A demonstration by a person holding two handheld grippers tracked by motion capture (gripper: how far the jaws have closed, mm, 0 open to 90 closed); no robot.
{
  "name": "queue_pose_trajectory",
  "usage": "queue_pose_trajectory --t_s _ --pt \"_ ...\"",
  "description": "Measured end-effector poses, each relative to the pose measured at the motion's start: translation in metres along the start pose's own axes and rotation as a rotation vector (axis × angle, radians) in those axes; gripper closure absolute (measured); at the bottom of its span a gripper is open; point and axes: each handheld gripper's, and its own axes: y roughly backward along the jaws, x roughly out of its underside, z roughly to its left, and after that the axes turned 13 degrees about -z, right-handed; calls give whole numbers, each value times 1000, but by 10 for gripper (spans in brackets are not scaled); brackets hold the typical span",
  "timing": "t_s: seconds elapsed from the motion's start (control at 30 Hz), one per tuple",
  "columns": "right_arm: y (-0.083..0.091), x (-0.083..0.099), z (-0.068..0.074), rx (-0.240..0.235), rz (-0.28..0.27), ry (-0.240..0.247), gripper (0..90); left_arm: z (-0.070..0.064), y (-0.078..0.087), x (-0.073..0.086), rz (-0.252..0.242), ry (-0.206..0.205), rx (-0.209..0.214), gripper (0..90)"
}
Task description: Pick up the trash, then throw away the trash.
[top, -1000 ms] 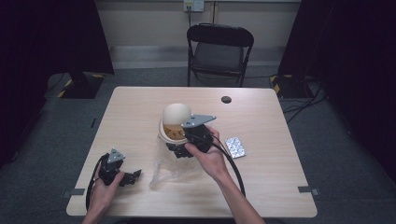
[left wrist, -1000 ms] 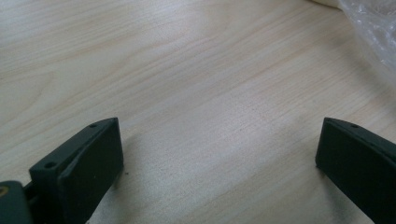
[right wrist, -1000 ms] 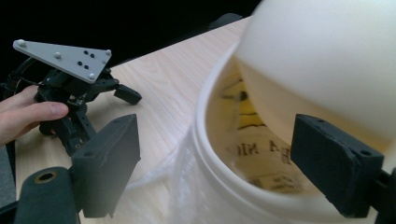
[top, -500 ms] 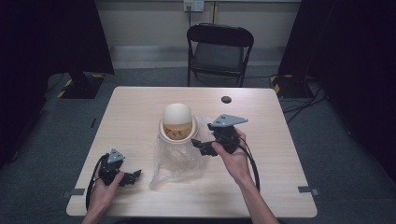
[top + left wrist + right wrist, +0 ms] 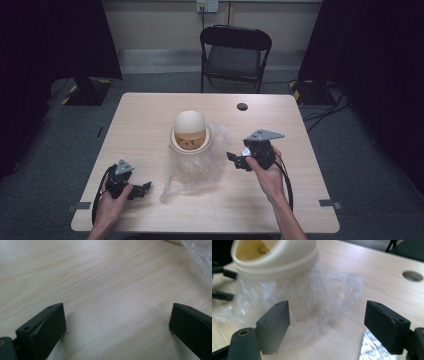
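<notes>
Cream domed container on crumpled clear plastic bag, mid-table.

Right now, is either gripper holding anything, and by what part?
Nothing is held. The left gripper is open over bare table; the right gripper is open beside the clear plastic bag, jaws apart, nothing between them.

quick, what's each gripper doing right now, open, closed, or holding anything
Left gripper: open, holding nothing, over bare wooden table.
Right gripper: open, holding nothing, facing the crumpled clear plastic bag.
</notes>
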Motion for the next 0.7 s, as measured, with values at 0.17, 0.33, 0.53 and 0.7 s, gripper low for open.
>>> queue_pose_trajectory --t_s 0.17,0.33,0.53,0.7 --pt "5 21 -21 53 33 -48 216 0 0 0 0 0 0 3" --pt "9 38 -36 99 57 -67 216 0 0 0 0 0 0 4" --pt "8 49 -51 137 83 -85 180 0 0 0 -2 4 -2 2" --pt "4 55 -56 162 117 -76 163 0 0 0 -2 4 -2 2"
